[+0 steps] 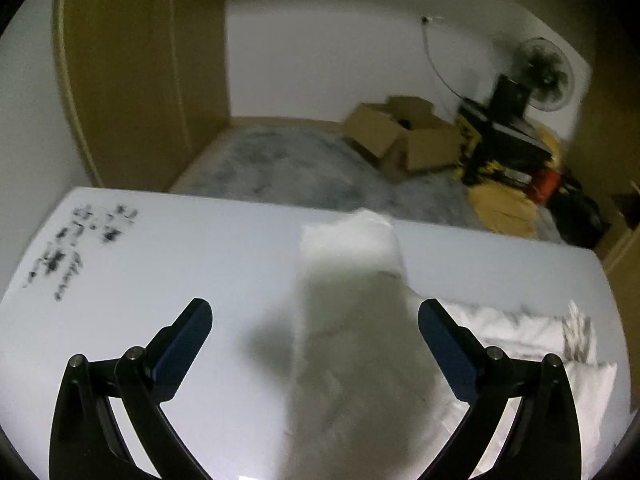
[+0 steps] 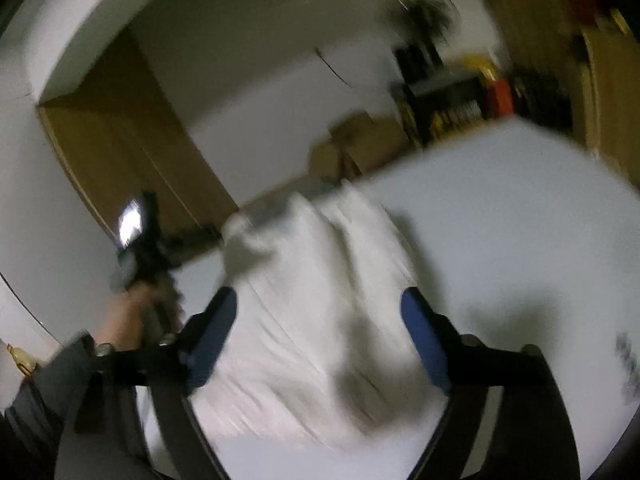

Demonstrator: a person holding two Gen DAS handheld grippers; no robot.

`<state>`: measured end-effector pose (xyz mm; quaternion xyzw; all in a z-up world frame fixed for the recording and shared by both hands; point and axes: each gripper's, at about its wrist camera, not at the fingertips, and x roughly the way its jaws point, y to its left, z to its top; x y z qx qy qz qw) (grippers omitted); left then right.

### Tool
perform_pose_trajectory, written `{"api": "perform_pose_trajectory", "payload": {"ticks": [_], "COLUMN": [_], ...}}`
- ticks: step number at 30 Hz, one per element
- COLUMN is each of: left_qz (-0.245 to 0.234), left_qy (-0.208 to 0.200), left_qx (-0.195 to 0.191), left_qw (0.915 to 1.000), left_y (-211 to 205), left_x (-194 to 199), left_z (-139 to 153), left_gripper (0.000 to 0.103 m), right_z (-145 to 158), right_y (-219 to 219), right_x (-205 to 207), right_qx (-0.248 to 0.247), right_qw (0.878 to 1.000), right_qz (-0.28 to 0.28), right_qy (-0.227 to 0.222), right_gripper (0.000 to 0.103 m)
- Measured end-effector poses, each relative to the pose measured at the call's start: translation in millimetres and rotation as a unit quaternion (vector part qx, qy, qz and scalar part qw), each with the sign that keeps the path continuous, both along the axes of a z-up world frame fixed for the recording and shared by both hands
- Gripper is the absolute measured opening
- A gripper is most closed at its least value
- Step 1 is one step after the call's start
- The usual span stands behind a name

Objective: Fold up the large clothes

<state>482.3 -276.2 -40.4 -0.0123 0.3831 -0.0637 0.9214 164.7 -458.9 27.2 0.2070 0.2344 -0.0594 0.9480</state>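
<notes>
On a white table (image 1: 160,264), a white garment (image 1: 352,288) is lying in a rumpled strip reaching to the far edge, while the left gripper (image 1: 315,322) and right gripper (image 2: 318,312) are hovering over it, both spread wide and holding nothing. The work seems to be between folds; the next move likely calls for lowering each gripper onto a cloth edge and pinching it.

You face a white wall (image 1: 320,68), wooden wardrobe (image 1: 136,72) at your left, grey mottled floor (image 1: 280,164), open cardboard boxes (image 1: 404,136), black standing fan (image 1: 546,70) in the corner, white table (image 1: 180,248) with dark scribbles, dim light.
</notes>
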Motion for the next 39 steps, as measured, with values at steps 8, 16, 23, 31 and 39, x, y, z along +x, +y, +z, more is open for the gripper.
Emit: {"api": "perform_pose_trajectory", "payload": {"ticks": [8,16,23,31,39], "left_qz": [-0.007,-0.014,-0.019,-0.125,-0.160], "left_qy": [0.047,0.056,0.087,0.113,0.243], "left_qx": [0.024,0.005,-0.009,-0.125,-0.248], "left_qw": [0.9986,0.9983,0.9960,0.9777,0.9240], "left_y": [-24,-29,-26,42,86], "left_x": [9,16,30,5,20], "left_z": [-54,-88,-105,-36,-63], "left_gripper": [0.103,0.103,0.103,0.103,0.103], "right_z": [-65,-109,-121,-65,-129], "right_y": [16,-21,-9,-37,-99], "right_x": [143,139,154,51,-46], "right_qx": [-0.143,-0.079,-0.089,0.044,0.288], "right_qw": [0.979,0.988,0.984,0.991,0.946], "right_qz": [-0.007,0.012,0.008,0.054,0.045], "right_qy": [0.144,0.135,0.153,0.114,0.142], "right_gripper": [0.078,0.088,0.094,0.099,0.103]}}
